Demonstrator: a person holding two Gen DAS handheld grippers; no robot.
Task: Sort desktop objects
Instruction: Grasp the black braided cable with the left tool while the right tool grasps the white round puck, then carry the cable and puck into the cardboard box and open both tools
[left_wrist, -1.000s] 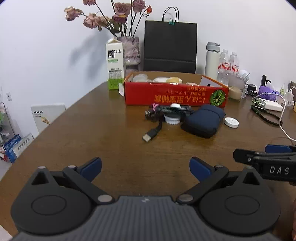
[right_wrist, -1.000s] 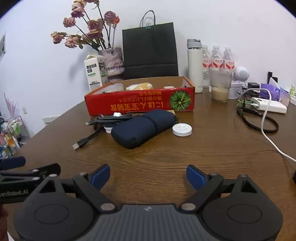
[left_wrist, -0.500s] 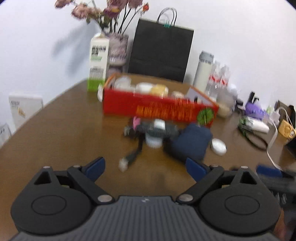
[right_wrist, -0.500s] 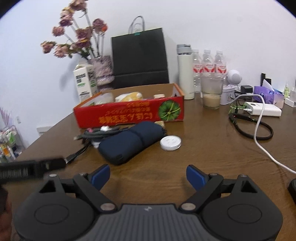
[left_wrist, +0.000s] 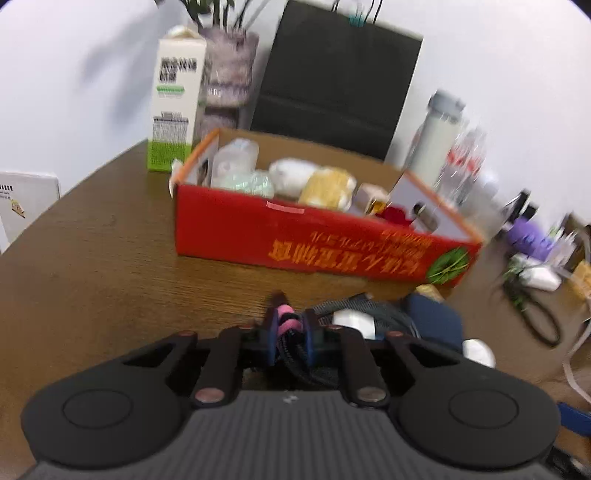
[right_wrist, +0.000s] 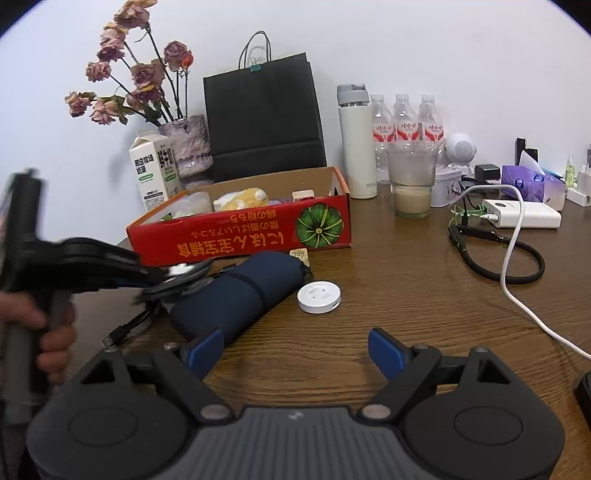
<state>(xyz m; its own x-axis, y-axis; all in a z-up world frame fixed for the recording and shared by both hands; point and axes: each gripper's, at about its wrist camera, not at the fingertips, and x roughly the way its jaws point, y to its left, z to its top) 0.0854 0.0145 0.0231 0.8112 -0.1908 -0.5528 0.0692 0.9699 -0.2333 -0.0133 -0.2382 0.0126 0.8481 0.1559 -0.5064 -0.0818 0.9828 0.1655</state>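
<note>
Left gripper (left_wrist: 290, 334), seen through its own wrist camera, is pinching a bundled black cable with a pink tie (left_wrist: 291, 332) between its blue-padded fingers, which are drawn close together on the bundle. That bundle is lying on the brown wooden table (left_wrist: 92, 266), just in front of the open red cardboard box with orange lettering (left_wrist: 314, 243). Beside the bundle, to its right, a dark blue fabric pouch (left_wrist: 436, 321) is resting, and a round white puck (left_wrist: 478, 352) is sitting just past it. Inside the box, several pale wrapped items are lying, too blurred to name. A white and green milk carton (left_wrist: 173, 107) is standing behind the box's left corner.

Through the right wrist camera, the right gripper (right_wrist: 295, 350) is hovering low over the table (right_wrist: 406, 314) with its fingers spread wide, nothing between them. Its left blue pad (right_wrist: 205, 349) is sitting close against the near end of the dark blue fabric pouch (right_wrist: 240, 295). At the left, the left gripper (right_wrist: 162, 275), motion-blurred, is reaching onto the cable bundle (right_wrist: 177, 284) beside the pouch. The round white puck (right_wrist: 319, 296) is lying just right of the pouch, and the red box (right_wrist: 240, 236) is standing behind them.
</note>
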